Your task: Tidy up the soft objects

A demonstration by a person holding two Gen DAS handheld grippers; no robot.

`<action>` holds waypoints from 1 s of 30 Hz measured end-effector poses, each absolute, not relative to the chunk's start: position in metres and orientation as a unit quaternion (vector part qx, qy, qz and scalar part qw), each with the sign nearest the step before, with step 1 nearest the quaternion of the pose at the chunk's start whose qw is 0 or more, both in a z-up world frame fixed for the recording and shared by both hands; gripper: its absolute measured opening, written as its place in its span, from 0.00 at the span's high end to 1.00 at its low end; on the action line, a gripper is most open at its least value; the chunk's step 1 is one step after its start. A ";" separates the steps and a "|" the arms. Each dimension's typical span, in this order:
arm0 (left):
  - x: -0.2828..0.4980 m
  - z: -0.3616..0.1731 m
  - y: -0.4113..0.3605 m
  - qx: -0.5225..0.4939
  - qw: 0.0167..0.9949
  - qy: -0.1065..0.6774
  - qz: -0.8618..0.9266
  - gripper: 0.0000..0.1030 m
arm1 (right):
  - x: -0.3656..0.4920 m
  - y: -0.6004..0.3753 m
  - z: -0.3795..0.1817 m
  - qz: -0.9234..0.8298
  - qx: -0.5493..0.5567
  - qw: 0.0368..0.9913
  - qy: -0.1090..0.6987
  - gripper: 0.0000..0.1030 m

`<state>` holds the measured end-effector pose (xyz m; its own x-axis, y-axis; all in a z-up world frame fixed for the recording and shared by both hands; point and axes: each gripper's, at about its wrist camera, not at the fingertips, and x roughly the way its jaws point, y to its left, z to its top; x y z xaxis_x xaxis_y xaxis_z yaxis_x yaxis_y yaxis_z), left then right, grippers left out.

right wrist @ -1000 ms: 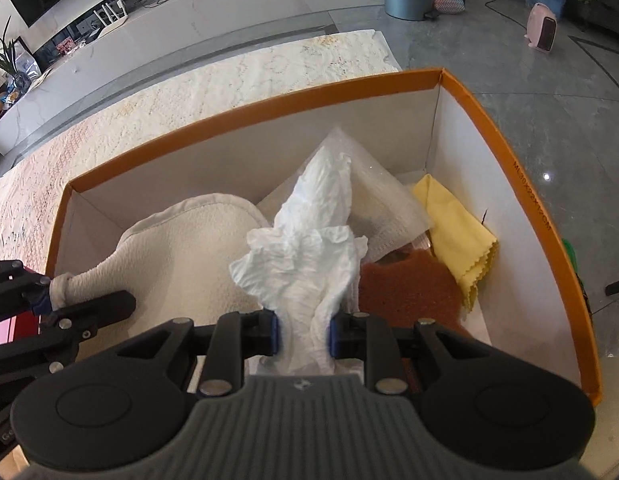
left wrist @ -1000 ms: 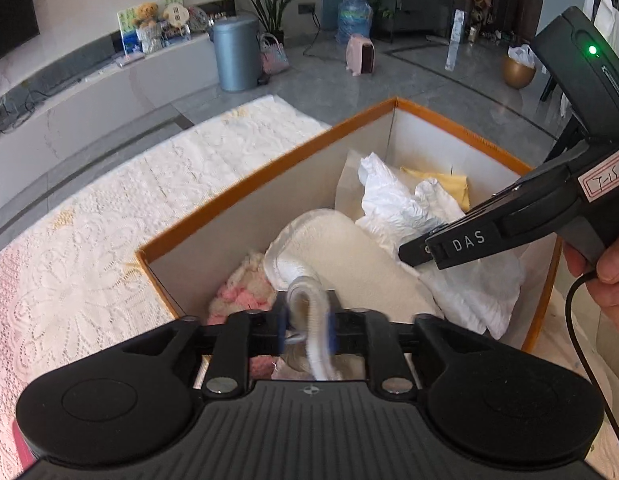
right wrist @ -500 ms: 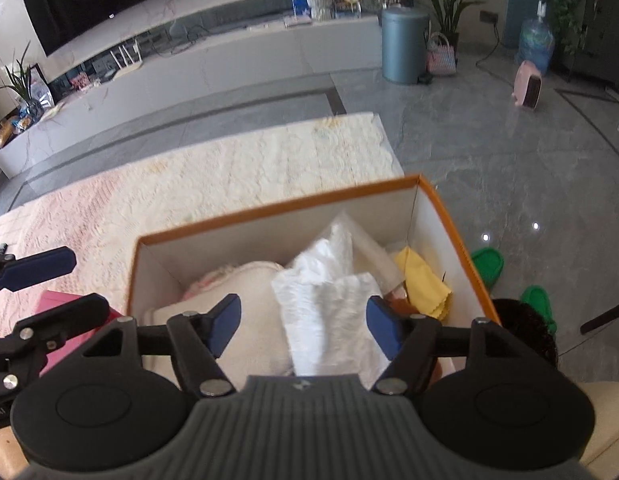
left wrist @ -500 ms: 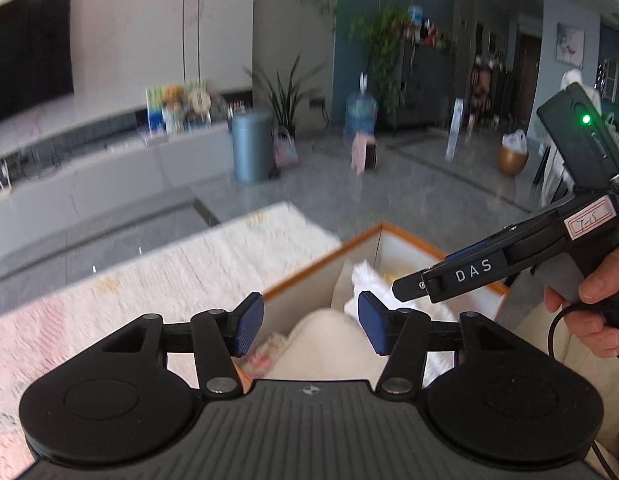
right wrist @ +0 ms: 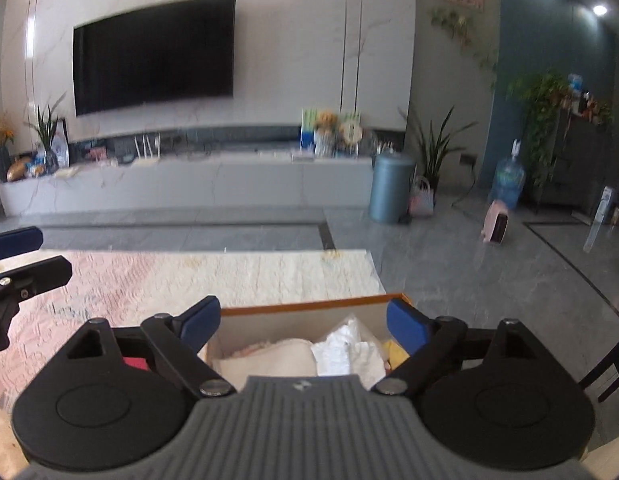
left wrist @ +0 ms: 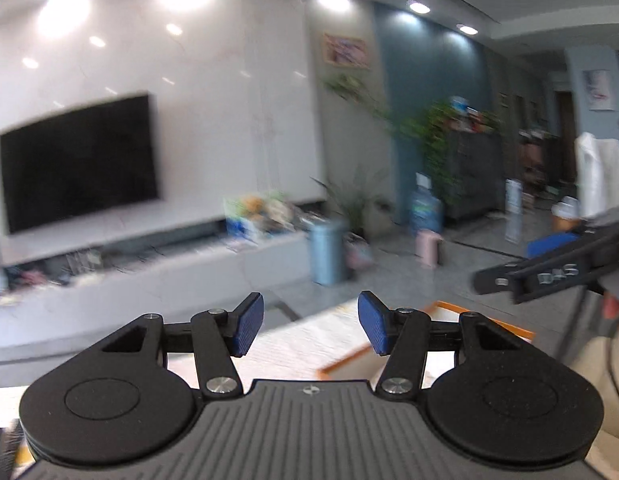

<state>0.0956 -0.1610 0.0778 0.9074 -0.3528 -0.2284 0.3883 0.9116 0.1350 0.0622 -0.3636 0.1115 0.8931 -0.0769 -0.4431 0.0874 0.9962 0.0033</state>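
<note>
In the left wrist view the left tool [left wrist: 310, 328] stands moderately wide with nothing between its blue pads [left wrist: 248, 323]; its jaws opened earlier in the last second and have since held that gap. Beyond it only a blurred corner of the orange-rimmed box [left wrist: 483, 320] shows, with the lace-covered surface [left wrist: 309, 340] beside it and the right tool [left wrist: 549, 276] off to the right, a hand [left wrist: 613, 308] behind it. The box's contents cannot be made out here. The right wrist view gives what that one lacks: it looks down into the orange-rimmed box [right wrist: 309, 307], where a cream padded cloth [right wrist: 269, 360], a crumpled white cloth [right wrist: 345, 350] and a sliver of yellow cloth [right wrist: 395, 354] lie packed side by side, all well below the right tool [right wrist: 303, 326], whose jaws have just been opening and stand very wide and empty. The left tool [right wrist: 21, 264] shows at the left edge, over the lace. By my judgement these pieces are light, limp and harmless to squeeze; none will keep its shape when lifted, so a pinch on a raised fold or bunched ridge should hold better than a flat face, and the white one offers the most creases. The padded cloth looks bulkier and may drag its neighbours. The pink item [right wrist: 135, 362] beside the box is too hidden to name.
</note>
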 end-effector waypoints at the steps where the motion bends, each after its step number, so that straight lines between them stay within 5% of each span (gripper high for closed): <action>1: 0.088 0.078 -0.158 0.083 0.977 0.089 -0.175 0.38 | 0.054 -0.358 0.111 -0.043 0.021 0.975 0.215 0.13; 8: 0.068 0.071 -0.130 0.036 0.990 0.061 -0.123 0.18 | 0.005 -0.326 0.093 -0.047 0.069 0.982 0.172 0.12; 10: 0.066 0.065 -0.131 0.050 0.992 0.051 -0.104 0.05 | -0.007 -0.318 0.086 -0.052 0.061 0.983 0.163 0.10; 17: 0.052 0.037 -0.123 0.060 0.988 0.059 -0.127 0.05 | -0.046 -0.294 0.044 -0.055 0.027 0.990 0.130 0.05; 30: 0.063 -0.024 -0.119 0.034 0.970 0.209 -0.117 0.04 | -0.050 -0.294 -0.033 -0.077 0.046 0.981 0.174 0.03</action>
